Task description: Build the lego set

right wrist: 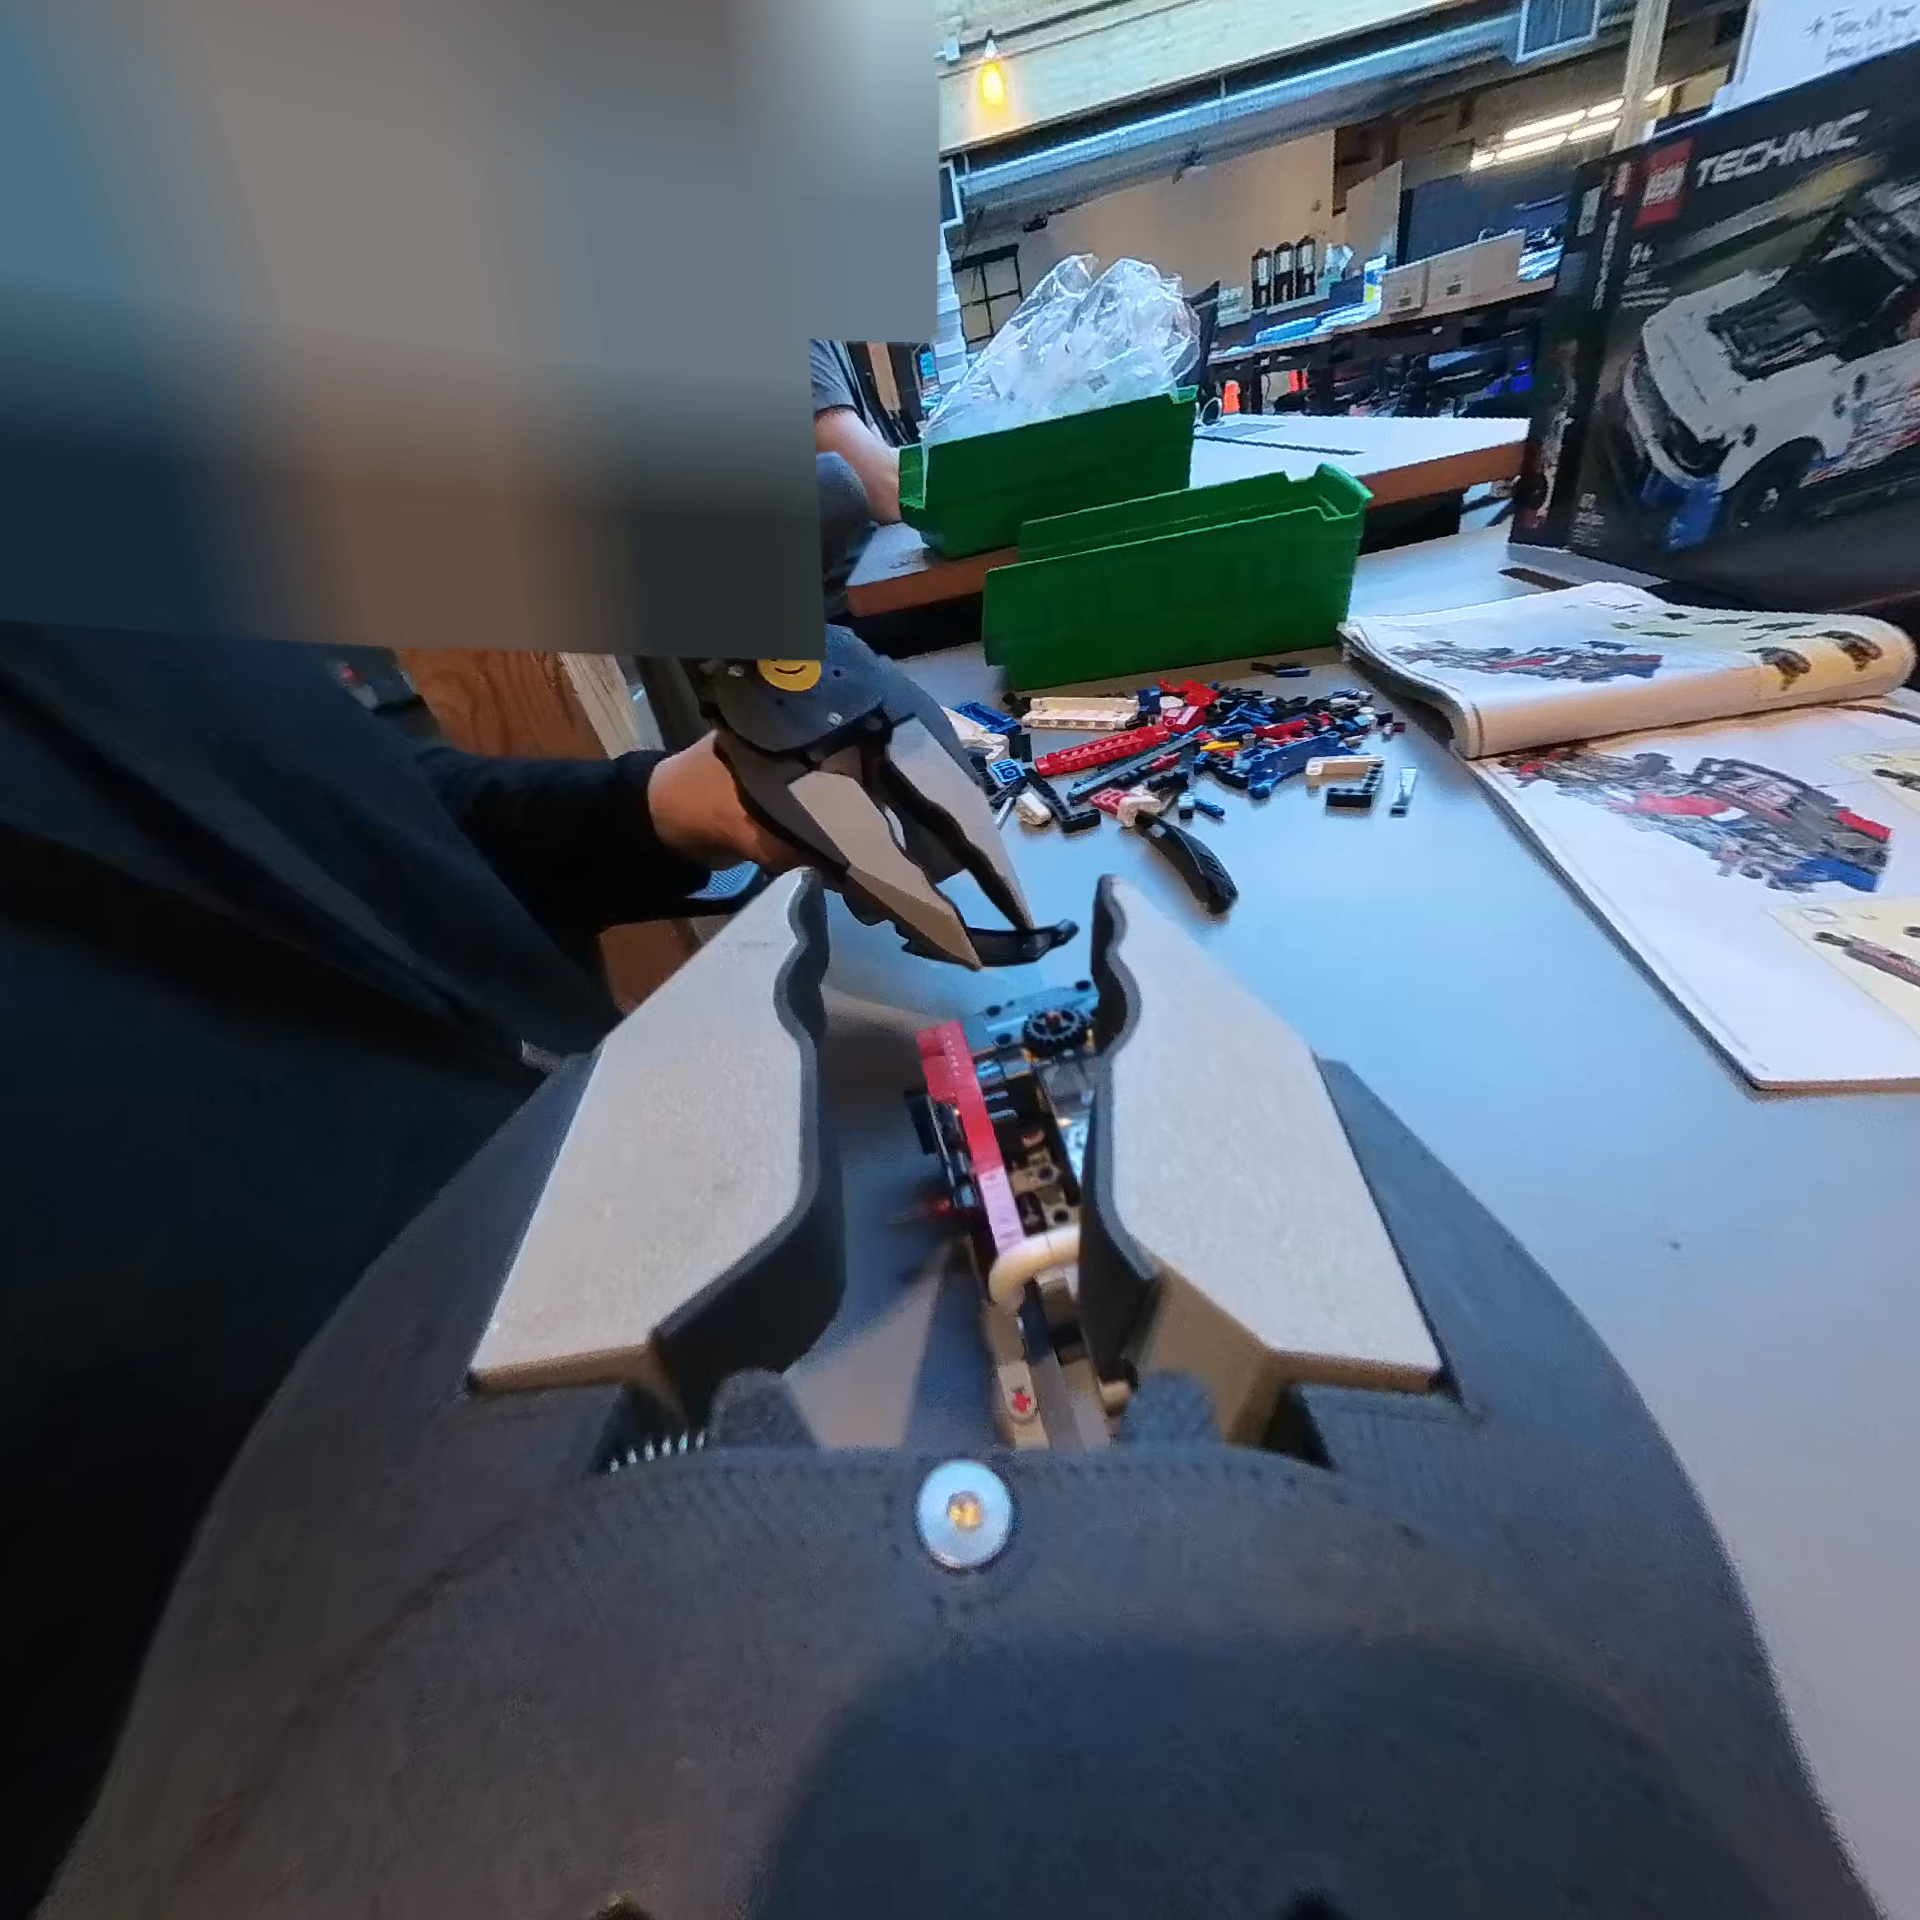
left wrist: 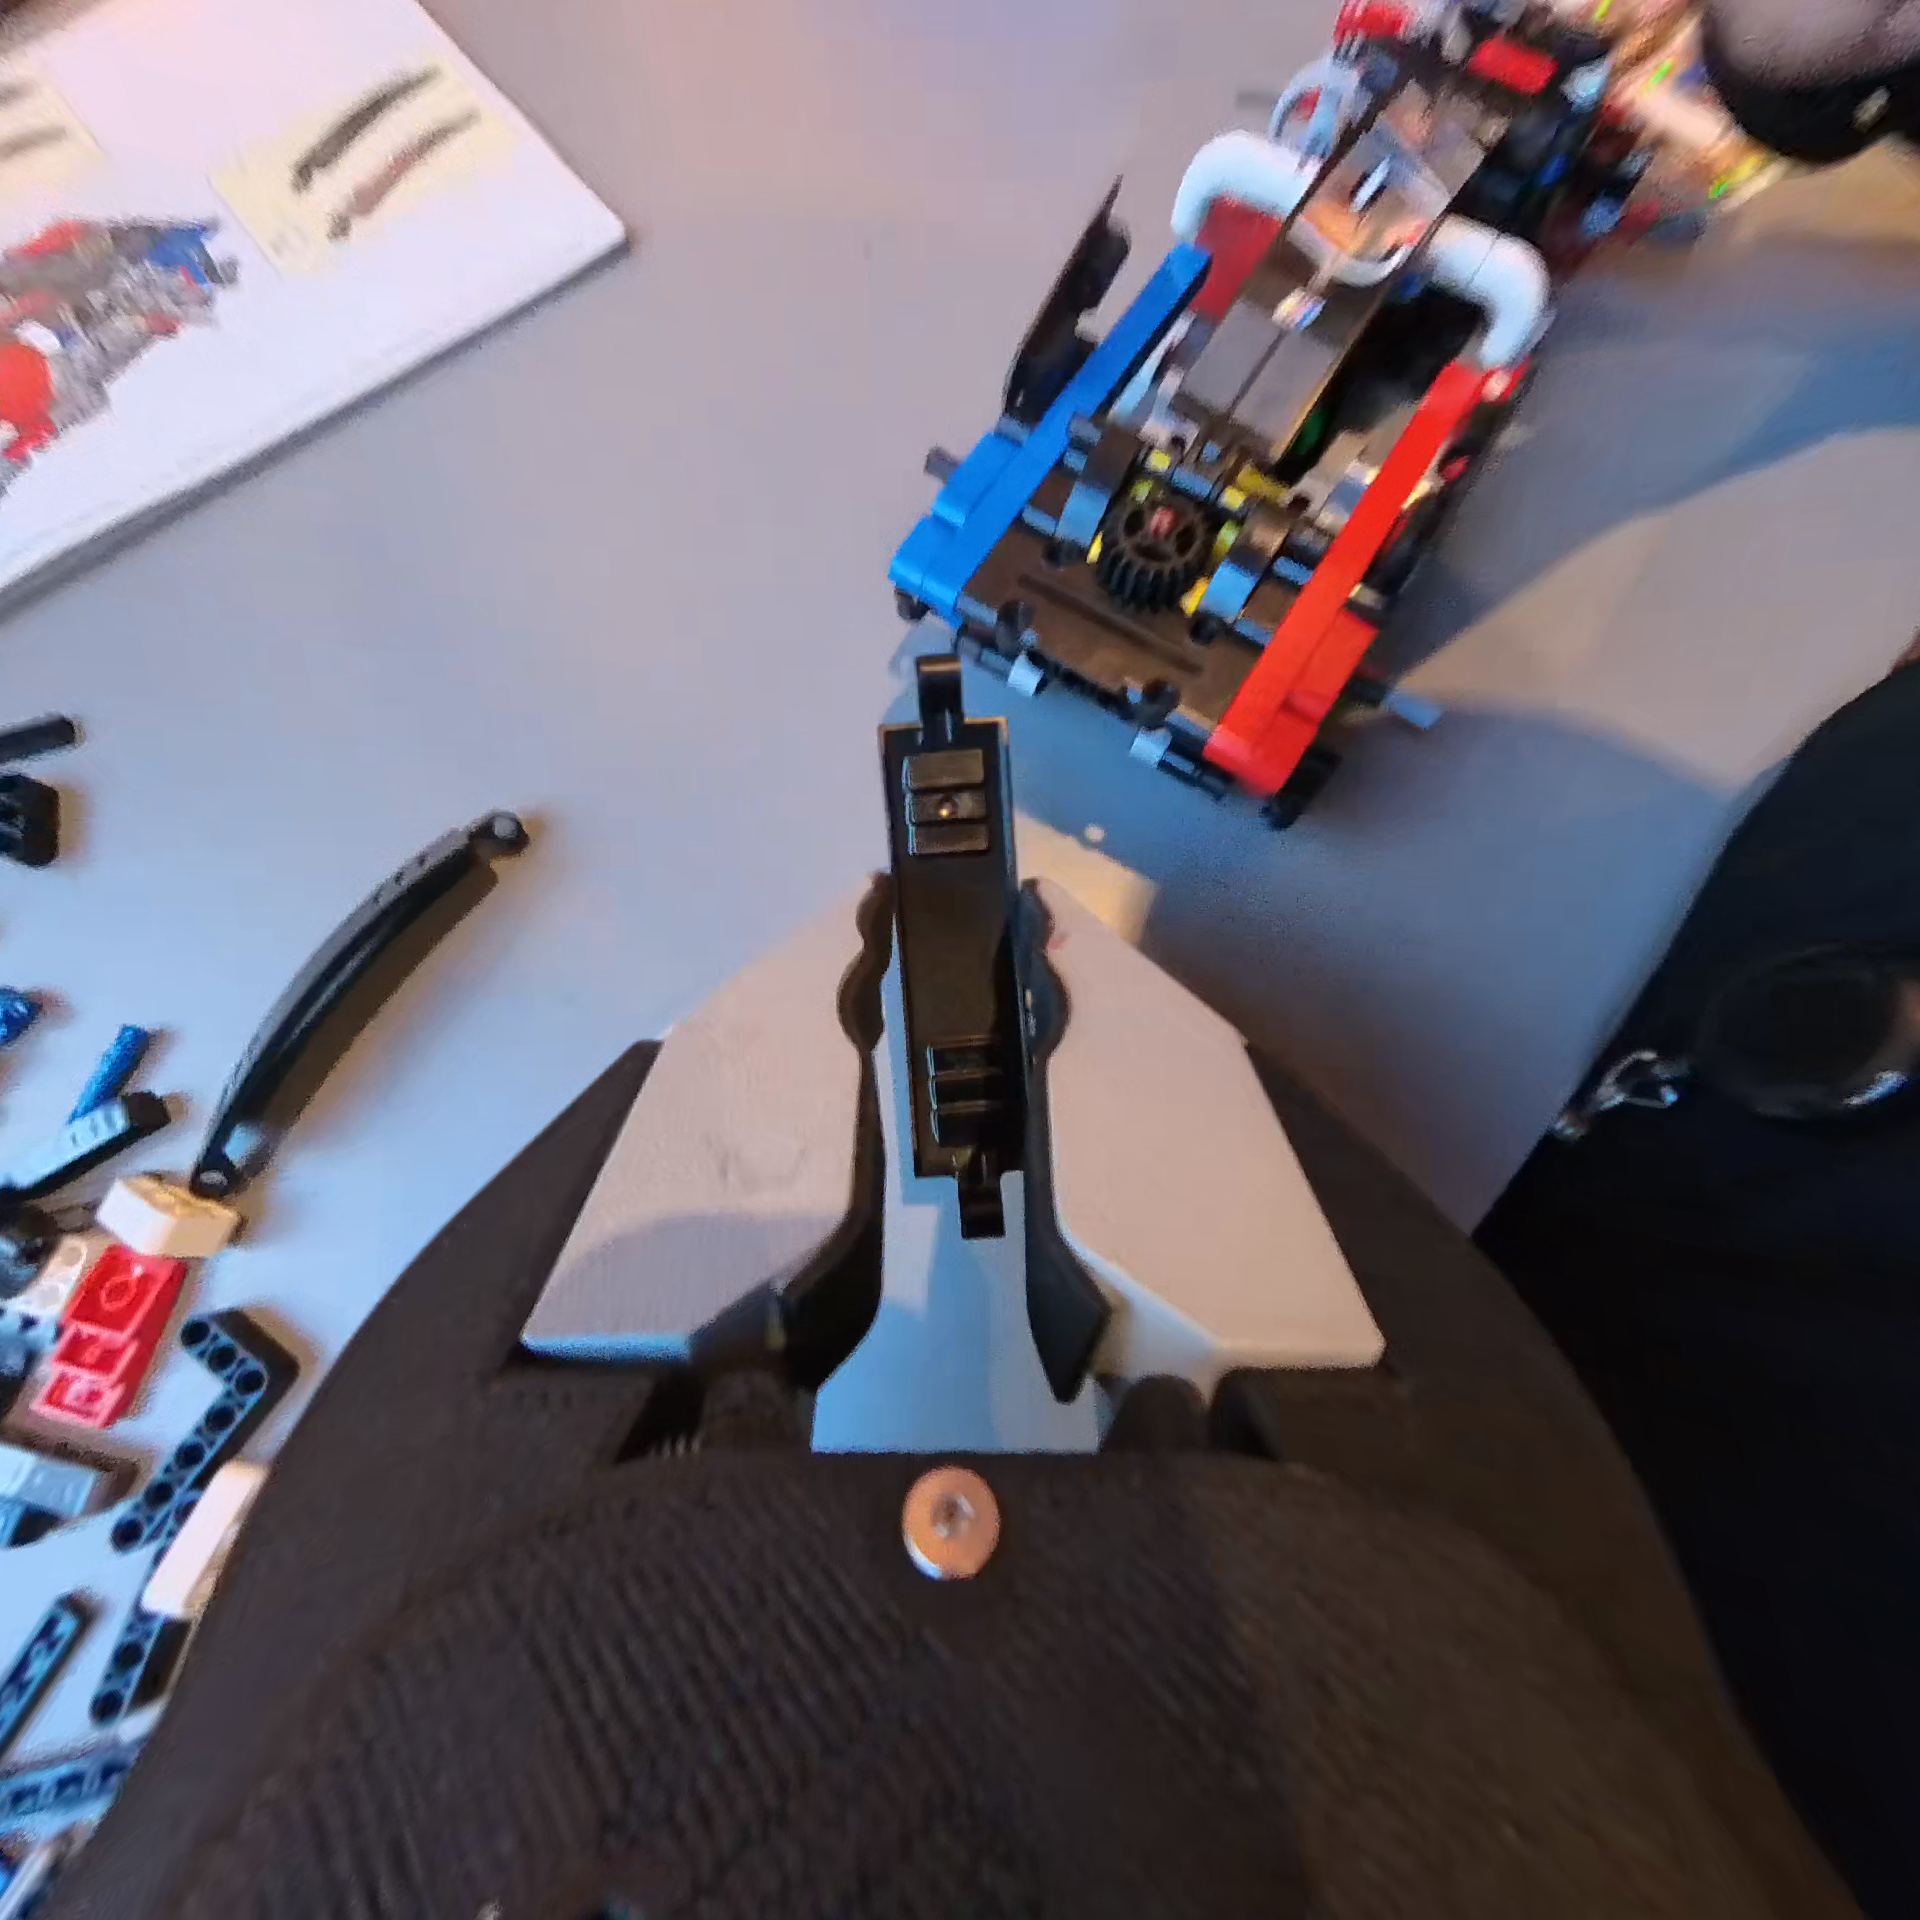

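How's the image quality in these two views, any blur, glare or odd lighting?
Left wrist view: the instruction booklet and the far end of the lego model are blurred, warm pinkish light falls on the table. Right wrist view: fisheye bending at the edges, sharper loose pieces.

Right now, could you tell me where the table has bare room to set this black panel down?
The left gripper holds the black panel. The grey table is bare between the instruction booklet, the partly built car and the curved black piece. It is crowded along the left edge, where the loose pieces lie.
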Demonstrator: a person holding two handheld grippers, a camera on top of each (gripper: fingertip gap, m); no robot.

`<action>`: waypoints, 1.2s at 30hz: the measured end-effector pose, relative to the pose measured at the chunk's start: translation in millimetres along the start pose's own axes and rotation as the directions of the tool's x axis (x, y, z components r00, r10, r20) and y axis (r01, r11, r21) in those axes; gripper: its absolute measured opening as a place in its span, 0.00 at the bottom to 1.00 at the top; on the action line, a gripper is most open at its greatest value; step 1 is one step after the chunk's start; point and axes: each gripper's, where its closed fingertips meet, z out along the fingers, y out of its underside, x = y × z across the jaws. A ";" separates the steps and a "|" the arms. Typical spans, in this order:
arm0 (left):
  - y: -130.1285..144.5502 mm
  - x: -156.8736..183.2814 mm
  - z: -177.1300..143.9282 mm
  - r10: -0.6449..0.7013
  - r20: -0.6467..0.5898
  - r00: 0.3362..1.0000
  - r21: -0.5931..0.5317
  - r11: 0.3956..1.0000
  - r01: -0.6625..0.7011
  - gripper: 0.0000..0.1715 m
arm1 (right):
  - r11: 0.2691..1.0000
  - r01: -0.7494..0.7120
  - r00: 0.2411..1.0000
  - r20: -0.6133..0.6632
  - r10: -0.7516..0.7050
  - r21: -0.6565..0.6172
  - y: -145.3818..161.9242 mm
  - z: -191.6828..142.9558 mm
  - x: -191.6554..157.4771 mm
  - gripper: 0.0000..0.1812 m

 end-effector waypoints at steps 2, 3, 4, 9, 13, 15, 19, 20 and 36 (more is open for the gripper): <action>-16.7 6.3 -7.6 0.008 -0.032 0.999 0.089 0.996 -0.005 0.12 | 1.000 -0.016 1.000 0.013 0.016 -0.013 -0.1 10.7 -1.3 0.25; -26.6 10.5 -12.3 0.018 -0.051 0.999 0.141 0.990 -0.010 0.12 | 1.000 -0.021 1.000 0.012 0.021 -0.022 -0.3 16.4 -1.2 0.23; -37.5 15.5 -17.6 0.030 -0.072 0.997 0.197 0.980 -0.015 0.12 | 0.999 -0.023 1.000 0.010 0.024 -0.031 -0.4 22.0 -0.8 0.22; -86.0 42.0 -40.4 0.109 -0.178 0.978 0.413 0.910 -0.027 0.12 | 0.999 -0.018 0.997 0.078 0.021 -0.044 -9.9 48.2 -12.0 0.22; -106.4 61.2 -47.4 0.187 -0.233 0.954 0.489 0.871 -0.050 0.12 | 0.997 0.035 0.996 0.089 -0.029 -0.071 -11.3 58.9 -16.0 0.22; -111.3 65.5 -46.7 0.197 -0.245 0.949 0.506 0.861 -0.048 0.12 | 0.998 0.051 0.993 0.112 -0.045 -0.045 -16.4 58.2 -21.5 0.15; -119.9 69.1 -41.9 0.183 -0.286 0.941 0.532 0.847 -0.003 0.13 | 0.999 0.021 0.992 0.124 -0.017 -0.027 -22.6 57.8 -23.3 0.11; -121.9 68.1 -40.2 0.175 -0.289 0.941 0.536 0.844 0.008 0.12 | 0.999 0.022 0.994 0.110 -0.019 -0.030 -23.4 57.5 -20.8 0.11; -128.9 38.0 -21.9 0.023 -0.404 0.915 0.388 0.909 0.149 0.23 | 0.789 0.409 0.824 -0.185 -0.535 -0.459 -31.0 30.7 51.7 0.12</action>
